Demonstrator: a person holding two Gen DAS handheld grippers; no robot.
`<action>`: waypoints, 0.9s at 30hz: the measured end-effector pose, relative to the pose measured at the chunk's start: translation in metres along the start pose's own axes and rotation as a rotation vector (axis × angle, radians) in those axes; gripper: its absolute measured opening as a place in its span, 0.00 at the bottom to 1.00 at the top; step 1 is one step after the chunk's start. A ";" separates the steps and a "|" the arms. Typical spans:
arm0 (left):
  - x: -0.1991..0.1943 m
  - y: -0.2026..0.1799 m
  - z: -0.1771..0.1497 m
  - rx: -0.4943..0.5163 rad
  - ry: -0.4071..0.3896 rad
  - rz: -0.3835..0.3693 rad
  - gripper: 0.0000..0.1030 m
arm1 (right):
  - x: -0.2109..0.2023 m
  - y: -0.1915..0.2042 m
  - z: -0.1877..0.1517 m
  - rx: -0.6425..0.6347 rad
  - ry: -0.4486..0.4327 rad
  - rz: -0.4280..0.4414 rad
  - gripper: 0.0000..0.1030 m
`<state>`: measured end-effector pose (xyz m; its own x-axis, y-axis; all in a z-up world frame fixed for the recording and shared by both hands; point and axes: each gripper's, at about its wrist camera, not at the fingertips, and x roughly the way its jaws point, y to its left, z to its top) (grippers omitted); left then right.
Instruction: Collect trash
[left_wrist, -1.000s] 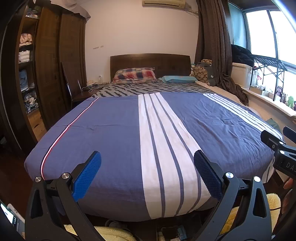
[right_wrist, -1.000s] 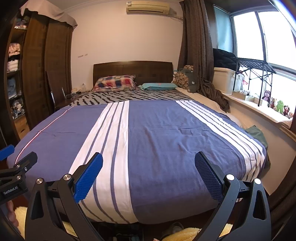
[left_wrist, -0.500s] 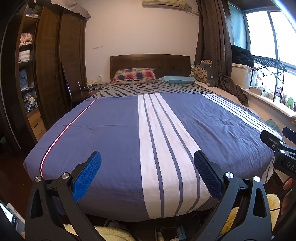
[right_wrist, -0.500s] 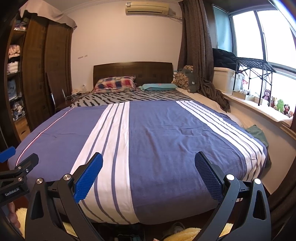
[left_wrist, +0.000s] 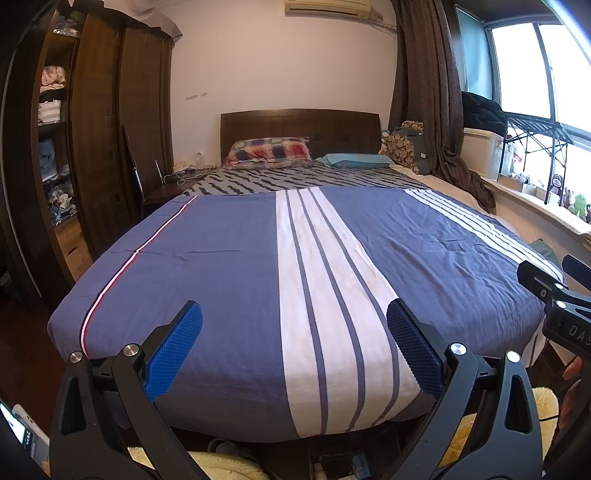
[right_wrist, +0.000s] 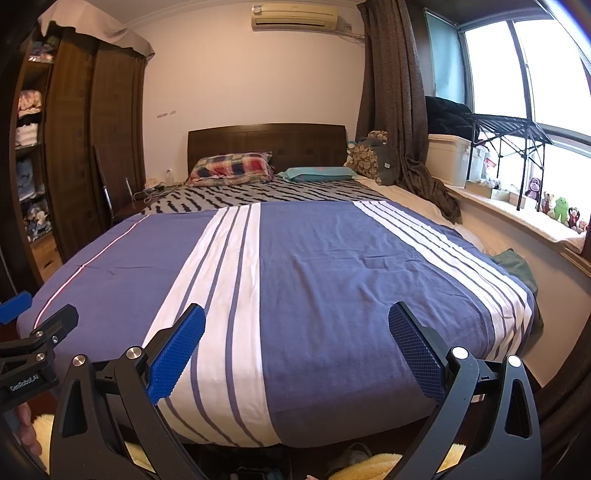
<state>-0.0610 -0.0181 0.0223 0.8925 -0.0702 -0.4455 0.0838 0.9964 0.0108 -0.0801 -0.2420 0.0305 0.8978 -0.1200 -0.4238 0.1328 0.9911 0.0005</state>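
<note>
I see no trash in either view. My left gripper (left_wrist: 293, 325) is open and empty, held above the foot of a bed with a blue and white striped cover (left_wrist: 229, 258). My right gripper (right_wrist: 297, 328) is open and empty too, beside the left one, over the same cover (right_wrist: 332, 266). The right gripper shows at the right edge of the left wrist view (left_wrist: 554, 302), and the left gripper at the left edge of the right wrist view (right_wrist: 33, 343).
Two pillows (left_wrist: 269, 151) lie at the dark headboard. A dark wardrobe with open shelves (left_wrist: 96, 140) stands left of the bed. A curtain (right_wrist: 395, 103), a white bin (right_wrist: 454, 158) and a window ledge with toys (right_wrist: 557, 210) run along the right. A yellow fluffy mat (left_wrist: 221, 465) lies below.
Both grippers have dropped very slightly and stay open; the scene is otherwise the same.
</note>
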 end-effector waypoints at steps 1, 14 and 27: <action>0.000 0.000 0.000 -0.001 -0.001 -0.001 0.92 | 0.000 0.000 0.000 0.000 0.000 0.001 0.97; -0.002 0.001 -0.001 0.000 -0.001 -0.002 0.92 | 0.000 0.002 0.000 -0.001 0.001 0.004 0.97; -0.001 0.002 0.000 -0.007 0.001 -0.003 0.92 | -0.001 0.004 -0.001 -0.002 -0.001 0.005 0.97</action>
<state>-0.0617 -0.0158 0.0229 0.8919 -0.0729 -0.4463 0.0831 0.9965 0.0032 -0.0805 -0.2382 0.0299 0.8988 -0.1150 -0.4231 0.1274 0.9918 0.0012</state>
